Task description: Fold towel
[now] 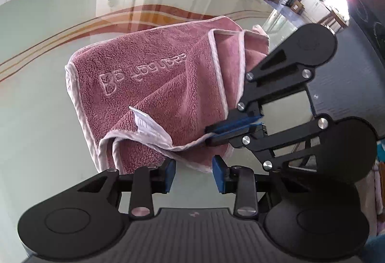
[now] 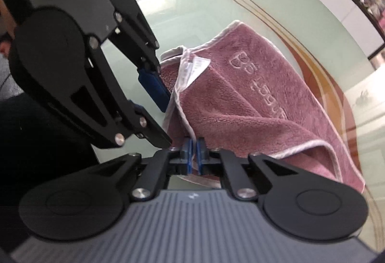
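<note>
Pinching the pink terry towel (image 1: 154, 85) hem, right gripper (image 1: 211, 132) holds it lower centre; left gripper (image 1: 193, 174) spread, empty. Towel bunched on glass table (image 1: 48, 46), fold barely begun.

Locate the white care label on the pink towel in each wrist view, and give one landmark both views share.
Left wrist view: the white care label sits left of centre, on the pink towel, left of the right gripper.
Right wrist view: the label is above centre, near the towel's left hem.
Shared landmark: the embossed lettering on the towel.
</note>
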`<state>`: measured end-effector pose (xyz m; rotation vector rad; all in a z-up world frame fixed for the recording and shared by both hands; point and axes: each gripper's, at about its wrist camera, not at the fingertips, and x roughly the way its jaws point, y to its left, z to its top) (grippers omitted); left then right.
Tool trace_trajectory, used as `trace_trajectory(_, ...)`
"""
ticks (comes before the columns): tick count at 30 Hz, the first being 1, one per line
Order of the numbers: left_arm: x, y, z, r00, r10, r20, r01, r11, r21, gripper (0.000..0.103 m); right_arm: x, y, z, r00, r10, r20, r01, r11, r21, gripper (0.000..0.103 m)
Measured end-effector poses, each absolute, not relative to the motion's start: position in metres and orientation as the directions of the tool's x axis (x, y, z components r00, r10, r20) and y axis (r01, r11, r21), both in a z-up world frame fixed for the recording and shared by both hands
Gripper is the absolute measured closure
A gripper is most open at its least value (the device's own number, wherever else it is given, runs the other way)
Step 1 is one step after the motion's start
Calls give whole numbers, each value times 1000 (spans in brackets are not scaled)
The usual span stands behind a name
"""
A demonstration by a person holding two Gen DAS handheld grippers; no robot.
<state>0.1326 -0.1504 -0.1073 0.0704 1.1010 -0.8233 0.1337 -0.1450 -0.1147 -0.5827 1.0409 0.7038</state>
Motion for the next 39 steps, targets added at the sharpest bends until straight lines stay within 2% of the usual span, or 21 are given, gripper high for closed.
trace_trajectory(7, 133, -156, -108, 212, -564, -798, 604, 718, -347, 65, 134, -160, -105, 328, 256, -909, -713, 698, -61, 99)
trace_trajectory(8, 133, -157, -109, 216, -560, -800, 606, 719, -340, 74, 135, -162, -103, 334, 254, -908, -707, 704, -63, 99)
trace_trajectory(9, 131, -160, -109, 229, -546, -806, 617, 722, -313, 90, 135, -165, -100, 345, 249, -905, -699, 711, -71, 99)
trace_trajectory(12, 127, -165, -107, 248, -520, -817, 640, 721, -265, 100, 135, -171, -92, 382, 225, -896, -673, 732, -103, 99)
trace_trajectory(25, 134, -125, -42, 408, -498, -765, 630, 760, -159, 100, 148, -250, -22, 568, 52, -821, -447, 857, -256, 99)
trace_trajectory(34, 135, -81, -7, 508, -372, -777, 582, 813, -8, 100, 157, -323, -4, 630, -150, -762, -208, 913, -352, 99)
trace_trajectory(39, 153, -43, 11, 568, -264, -780, 483, 874, 55, 100, 160, -366, 13, 636, -175, -752, -82, 953, -290, 99)
